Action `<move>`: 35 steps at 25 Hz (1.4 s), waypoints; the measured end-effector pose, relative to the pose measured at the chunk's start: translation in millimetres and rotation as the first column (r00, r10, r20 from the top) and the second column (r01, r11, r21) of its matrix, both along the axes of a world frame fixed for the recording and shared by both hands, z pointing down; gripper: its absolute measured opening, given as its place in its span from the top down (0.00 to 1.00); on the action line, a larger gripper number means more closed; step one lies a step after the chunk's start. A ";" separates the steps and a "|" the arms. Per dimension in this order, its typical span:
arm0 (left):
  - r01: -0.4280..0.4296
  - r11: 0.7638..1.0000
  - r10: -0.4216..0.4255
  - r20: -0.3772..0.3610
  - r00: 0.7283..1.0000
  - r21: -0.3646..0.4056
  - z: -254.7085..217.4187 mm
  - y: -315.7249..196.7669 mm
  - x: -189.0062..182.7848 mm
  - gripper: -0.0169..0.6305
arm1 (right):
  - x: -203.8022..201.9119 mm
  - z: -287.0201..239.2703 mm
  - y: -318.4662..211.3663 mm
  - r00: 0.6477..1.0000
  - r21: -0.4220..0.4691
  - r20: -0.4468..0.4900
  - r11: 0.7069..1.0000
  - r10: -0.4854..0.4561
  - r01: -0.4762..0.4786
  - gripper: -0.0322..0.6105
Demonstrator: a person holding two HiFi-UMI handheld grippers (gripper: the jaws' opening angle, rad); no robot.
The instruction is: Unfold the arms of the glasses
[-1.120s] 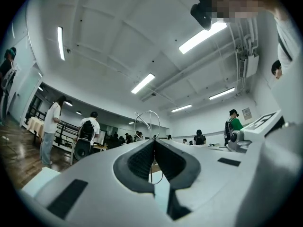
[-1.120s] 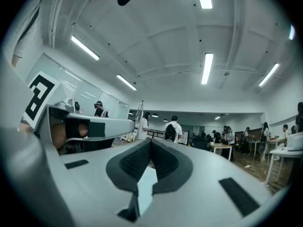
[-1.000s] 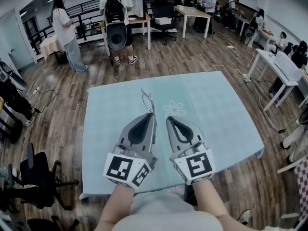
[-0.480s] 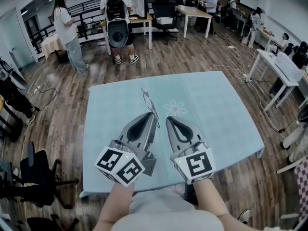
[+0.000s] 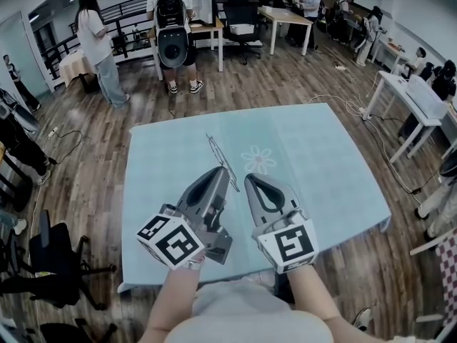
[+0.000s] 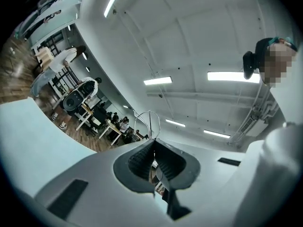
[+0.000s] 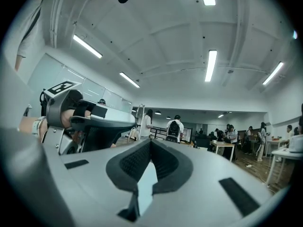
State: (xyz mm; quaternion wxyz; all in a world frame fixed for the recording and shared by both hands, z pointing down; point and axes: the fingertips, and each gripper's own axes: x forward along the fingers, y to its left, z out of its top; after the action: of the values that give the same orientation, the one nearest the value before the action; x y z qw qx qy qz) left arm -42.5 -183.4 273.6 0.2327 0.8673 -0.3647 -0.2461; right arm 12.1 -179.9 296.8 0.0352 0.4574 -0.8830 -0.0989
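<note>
Left gripper (image 5: 227,168): its jaws are pressed together on the wire-rimmed glasses (image 5: 220,154). In the left gripper view the closed tips (image 6: 152,141) pinch the frame, and a thin round rim stands up out of them against the ceiling.
Right gripper (image 5: 250,179): its jaws are fully together with nothing between them, as the right gripper view (image 7: 150,141) confirms. It sits just beside the left gripper, tip near tip.
Glasses (image 6: 147,121): they are held off the pale blue tablecloth (image 5: 321,163) and jut from the left gripper's tip, away from the person. The wire is too fine to tell whether the arms are folded or open.
Change – left side: the left gripper has rolled about its own length since a second ago. Its marker cube (image 5: 173,240) has swung toward the left and shows a different face on top.
Change – glasses: a second ago they showed as a small rounded loop, and now they show as a slanted, nearly edge-on line.
Change – right side: the right gripper and its marker cube (image 5: 288,245) sit as they did before.
</note>
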 end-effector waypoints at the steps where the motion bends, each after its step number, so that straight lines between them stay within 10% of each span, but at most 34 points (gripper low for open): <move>1: -0.006 1.000 0.006 -0.016 1.000 -0.013 1.6 -0.5 -1.1 0.95 | -1.1 1.9 0.8 1.000 0.001 -0.005 1.000 -0.007 0.007 0.94; 24: -0.207 0.940 0.074 -0.429 0.900 -0.272 29.0 -14.1 -16.2 0.95 | 4.1 24.0 4.2 1.000 -0.044 -0.020 0.999 -0.022 0.021 0.94; 35: -0.235 0.919 0.056 -0.487 0.872 -0.316 37.5 -14.9 -19.2 0.95 | 2.7 48.9 11.7 0.998 -0.154 -0.015 0.987 -0.056 0.053 0.94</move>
State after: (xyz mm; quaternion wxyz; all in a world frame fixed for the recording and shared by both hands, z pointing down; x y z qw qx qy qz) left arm -61.7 -198.3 311.1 0.4891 0.7487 -0.2692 -0.3575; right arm 14.8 -168.2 345.7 0.0758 0.4279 -0.8999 -0.0360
